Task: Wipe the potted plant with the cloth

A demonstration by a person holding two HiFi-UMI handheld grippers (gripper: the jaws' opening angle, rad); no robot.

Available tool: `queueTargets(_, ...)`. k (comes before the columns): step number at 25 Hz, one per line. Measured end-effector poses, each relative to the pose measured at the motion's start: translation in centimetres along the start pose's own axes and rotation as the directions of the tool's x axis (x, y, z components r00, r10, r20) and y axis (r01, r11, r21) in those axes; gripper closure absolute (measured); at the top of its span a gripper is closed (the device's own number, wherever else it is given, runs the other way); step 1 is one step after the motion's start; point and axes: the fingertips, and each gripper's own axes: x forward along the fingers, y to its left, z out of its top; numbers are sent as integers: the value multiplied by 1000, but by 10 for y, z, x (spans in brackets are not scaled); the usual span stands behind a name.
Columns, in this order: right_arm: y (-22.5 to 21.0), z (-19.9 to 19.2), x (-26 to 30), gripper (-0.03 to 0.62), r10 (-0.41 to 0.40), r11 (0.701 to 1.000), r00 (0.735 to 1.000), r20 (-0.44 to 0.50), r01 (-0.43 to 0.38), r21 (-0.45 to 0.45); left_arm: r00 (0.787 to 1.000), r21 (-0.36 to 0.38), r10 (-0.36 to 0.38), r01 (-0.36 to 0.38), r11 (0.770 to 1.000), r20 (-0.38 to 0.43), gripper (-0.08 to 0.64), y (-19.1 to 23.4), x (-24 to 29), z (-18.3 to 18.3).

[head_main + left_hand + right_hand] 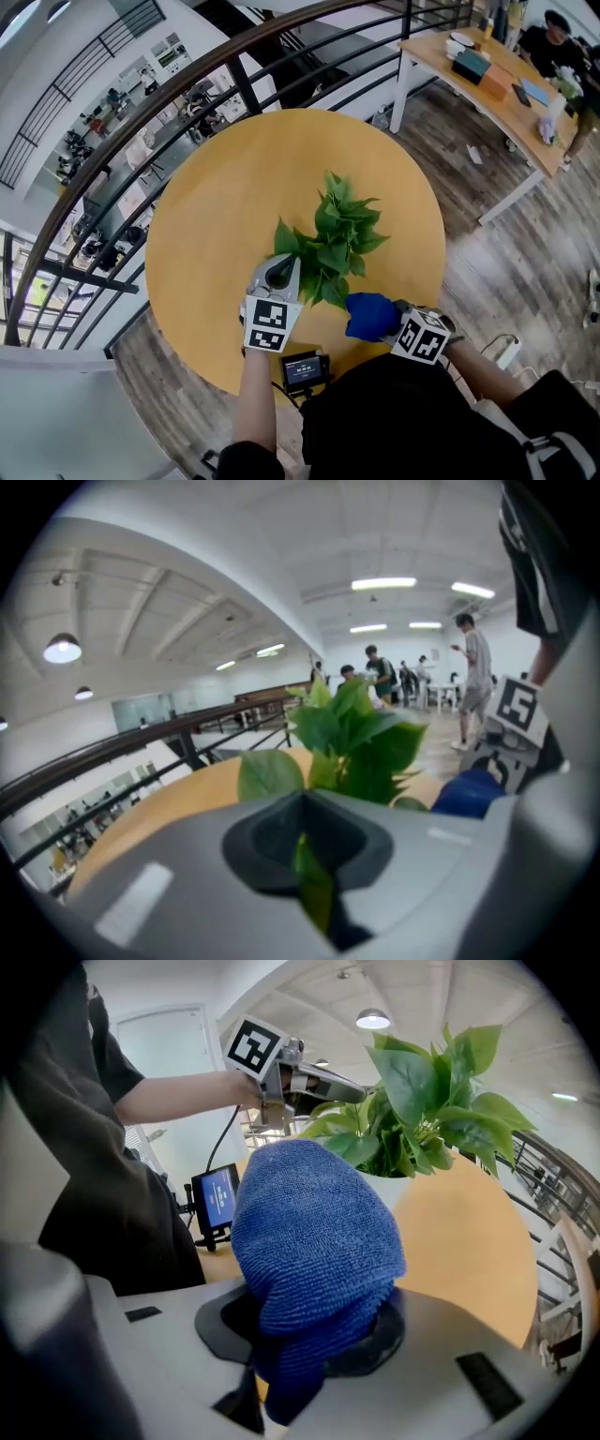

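Your potted plant (330,246) stands just below the middle of the head view, on the round wooden table (216,206). Its white pot (394,1185) shows only in the right gripper view, under the leaves.

At the plant's lower left edge, your left gripper (279,274) has its jaws closed flat on one leaf (314,897), which runs up between them in the left gripper view.

Just to the plant's lower right, your right gripper (394,326) is clamped on the blue cloth (314,1241). The cloth bulges out ahead of the jaws as a rounded pad. It sits right beside the nearest leaves, and no view shows whether it touches them.

Judging by this, the setup is done: you have the cloth in hand and a leaf steadied. The wiping itself looks barely begun, if at all. No leaf shows a sign of having been wiped, so nearly the whole plant seems left to do, starting with the pinched leaf.
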Motion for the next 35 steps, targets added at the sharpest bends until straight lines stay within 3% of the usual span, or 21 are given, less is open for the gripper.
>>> queueTargets(5, -19, -7, -22, 451, -90, 995, 996, -20, 89, -51, 999, -70, -13, 16, 997, 36, 561, 4, -4, 0)
queueTargets(10, -23, 62, -72, 451, -136, 962, 976, 168, 170, -213, 998, -94, -23, 28, 995, 59, 561, 5, -7, 2)
queueTargets(12, -22, 82, -70, 451, -136, 950, 973, 186, 181, -254, 997, -91, -39, 44, 995, 64, 561, 2, -7, 2)
queueTargets(16, -30, 71, -25, 451, -161, 947, 986, 36, 164, -275, 996, -106, -54, 61, 993, 67, 561, -3, -4, 1)
queueTargets(21, -15, 29, 7, 451, -46, 988, 997, -54, 38, -150, 997, -74, -69, 72, 995, 35, 561, -8, -1, -4)
queueTargets(26, -12, -20, 10, 451, -32, 995, 989, -145, 19, -95, 996, -83, -71, 75, 994, 46, 561, -7, 0, -3)
queueTargets(29, -17, -13, -12, 451, -73, 992, 994, -79, 65, -105, 995, -113, -77, 84, 990, 63, 561, -6, -1, -3)
queueTargets(33, -24, 50, -60, 451, -143, 973, 984, 106, 159, -170, 995, -134, -78, 86, 987, 68, 561, -3, -4, -5)
queueTargets(35, -24, 80, -66, 451, -150, 961, 977, 150, 180, -210, 995, -132, -76, 84, 988, 65, 561, -3, -5, -6)
